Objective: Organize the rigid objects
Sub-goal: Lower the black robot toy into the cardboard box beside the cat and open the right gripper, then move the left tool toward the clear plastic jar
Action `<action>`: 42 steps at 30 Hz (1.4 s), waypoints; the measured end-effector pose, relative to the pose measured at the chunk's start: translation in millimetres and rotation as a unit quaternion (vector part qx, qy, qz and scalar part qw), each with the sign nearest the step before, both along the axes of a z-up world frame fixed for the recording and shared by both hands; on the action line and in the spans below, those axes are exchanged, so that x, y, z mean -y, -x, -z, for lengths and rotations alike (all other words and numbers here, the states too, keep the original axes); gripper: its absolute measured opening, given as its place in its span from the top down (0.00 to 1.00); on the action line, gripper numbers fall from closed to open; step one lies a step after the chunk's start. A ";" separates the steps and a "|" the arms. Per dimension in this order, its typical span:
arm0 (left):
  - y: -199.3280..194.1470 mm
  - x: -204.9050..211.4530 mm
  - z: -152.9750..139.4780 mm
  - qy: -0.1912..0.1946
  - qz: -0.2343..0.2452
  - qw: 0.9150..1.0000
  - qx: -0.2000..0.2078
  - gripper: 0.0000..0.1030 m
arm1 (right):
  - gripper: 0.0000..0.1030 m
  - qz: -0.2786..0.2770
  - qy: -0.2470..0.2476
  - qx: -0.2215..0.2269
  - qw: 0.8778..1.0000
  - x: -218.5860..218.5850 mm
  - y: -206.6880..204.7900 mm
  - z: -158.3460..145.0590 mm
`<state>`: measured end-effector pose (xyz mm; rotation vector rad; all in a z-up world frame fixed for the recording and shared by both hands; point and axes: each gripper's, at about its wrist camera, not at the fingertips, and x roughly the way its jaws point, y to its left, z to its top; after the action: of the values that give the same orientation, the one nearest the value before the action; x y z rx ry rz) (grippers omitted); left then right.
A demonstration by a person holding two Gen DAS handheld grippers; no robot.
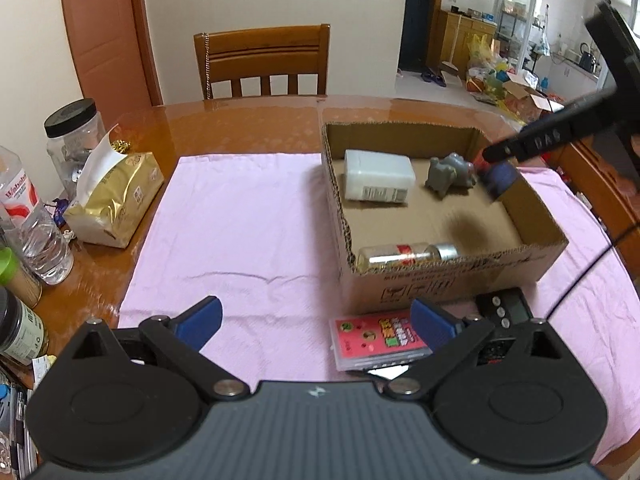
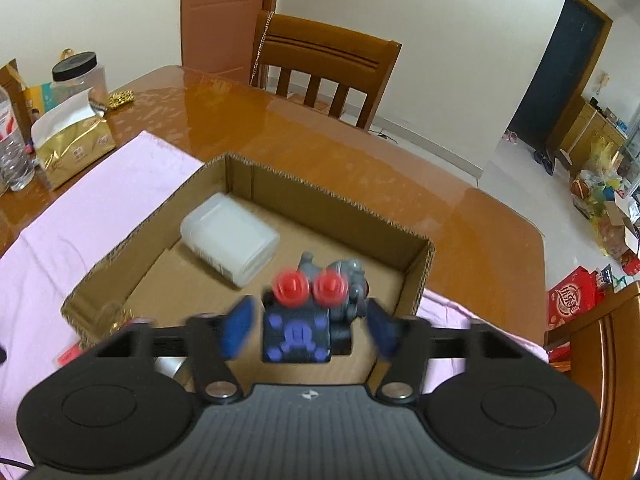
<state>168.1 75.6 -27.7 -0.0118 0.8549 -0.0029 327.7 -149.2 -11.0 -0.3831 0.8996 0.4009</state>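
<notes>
The table (image 1: pixel 248 128), glossy brown wood, fills the middle of both views, with a chair (image 1: pixel 262 60) behind it at upper centre. A pink cloth (image 1: pixel 240 216) covers most of the table's near part. On the cloth, right of centre in the left wrist view, sits an open cardboard box (image 1: pixel 436 292).

Inside the box, a white container (image 1: pixel 378 176) lies at the upper left, a grey toy (image 1: pixel 448 174) just right of it, and a glass bottle (image 1: pixel 404 256) on its side along the lower wall. In the right wrist view a dark blue cube (image 2: pixel 297 332) with two red knobs on top sits low in the centre, over the box floor, just in front of the grey toy; whether it rests on the floor I cannot tell.

The right gripper (image 2: pixel 308 330) has its jaws spread, one blurred blue pad on each side of the cube, neither pressing on it. The left gripper (image 1: pixel 316 322) hangs over the cloth at the lower centre of its view, jaws wide apart and empty.

Below the box, at lower right of centre, lies a pink card case (image 1: pixel 376 342), with a black device (image 1: pixel 504 304) just right of it. At the left edge stand a gold tissue pack (image 1: pixel 120 196), a jar (image 1: pixel 74 136) and a water bottle (image 1: pixel 28 220).
</notes>
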 end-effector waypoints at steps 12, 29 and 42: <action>0.6 -5.5 6.0 0.007 0.017 1.000 -0.006 0.03 | 0.00 0.038 0.002 0.010 0.999 3.1 35.0 -6.8; 37.3 29.8 24.3 0.013 0.048 0.998 -0.025 0.03 | 0.00 0.092 -0.028 -0.040 0.995 40.7 152.2 34.8; 89.2 107.4 42.1 -0.037 0.122 0.990 -0.067 0.03 | 0.00 0.080 -0.005 -0.076 0.994 93.9 230.0 78.0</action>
<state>78.9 -31.8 -69.8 0.1631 0.9871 -0.2023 97.7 -243.1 -89.0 -0.2701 1.0683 0.2889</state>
